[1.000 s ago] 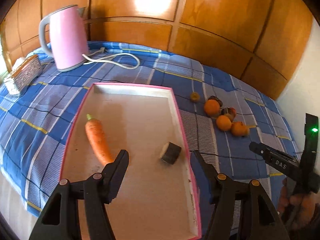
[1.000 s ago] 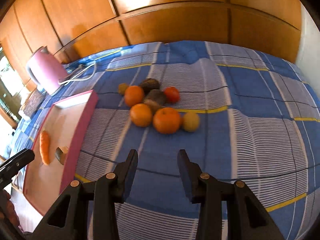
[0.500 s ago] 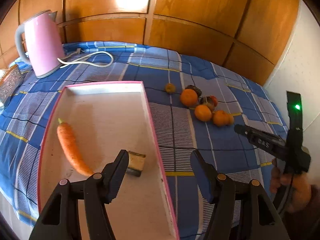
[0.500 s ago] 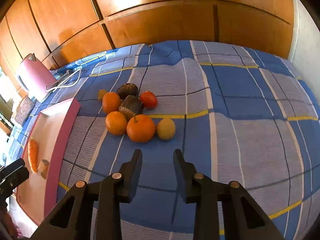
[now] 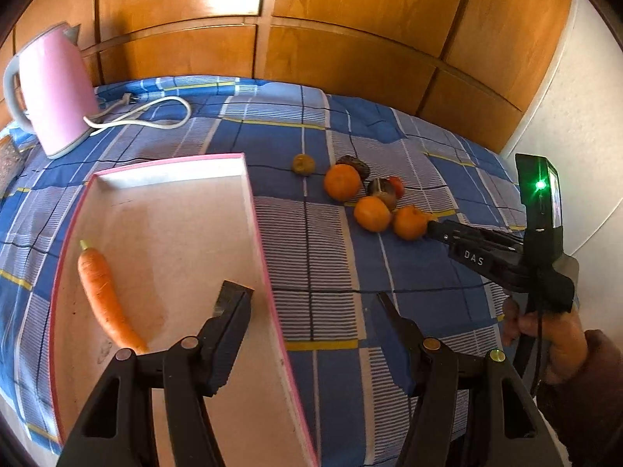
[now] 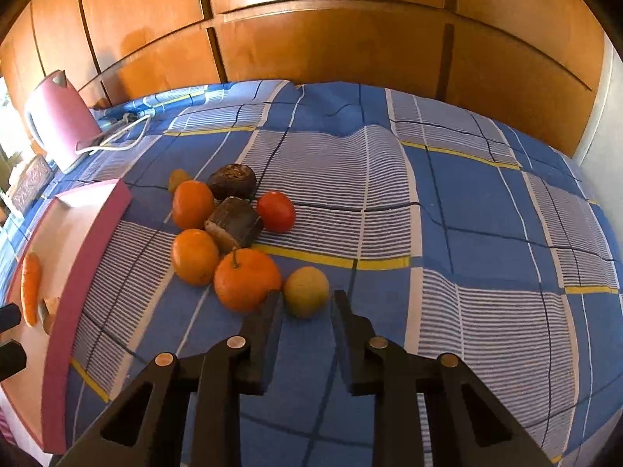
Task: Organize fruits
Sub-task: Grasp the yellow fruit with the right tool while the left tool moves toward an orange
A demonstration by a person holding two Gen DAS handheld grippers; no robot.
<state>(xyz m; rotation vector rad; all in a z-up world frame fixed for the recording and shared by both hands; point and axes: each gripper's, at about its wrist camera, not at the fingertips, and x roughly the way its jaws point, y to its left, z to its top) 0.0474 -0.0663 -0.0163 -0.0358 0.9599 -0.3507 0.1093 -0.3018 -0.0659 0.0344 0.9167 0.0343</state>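
Right claw (image 6: 305, 303) sits low in the centre of its frame with its fingers apart, straddling a small yellow fruit (image 6: 306, 291) that lies on the blue checked cloth (image 6: 467, 214). Nothing is clamped yet; the spread looks set so the fruit can slip between the pads before they close. That fruit is roundish, so it shows no clear long axis. It rests just right of a large orange (image 6: 246, 279), and the left finger comes close to that orange, which may get nudged. Behind them cluster two more oranges, a red fruit (image 6: 275, 211) and two dark brown pieces.

Left claw (image 5: 307, 303) hangs at the bottom of its frame, fingers wide apart and empty, over the right edge of the pink-rimmed tray (image 5: 257, 210), probably waiting there. In the tray lies a carrot (image 5: 103, 294), its long axis running up the frame, leafy end toward the upper left. A pink kettle (image 5: 54, 89) stands at upper left.
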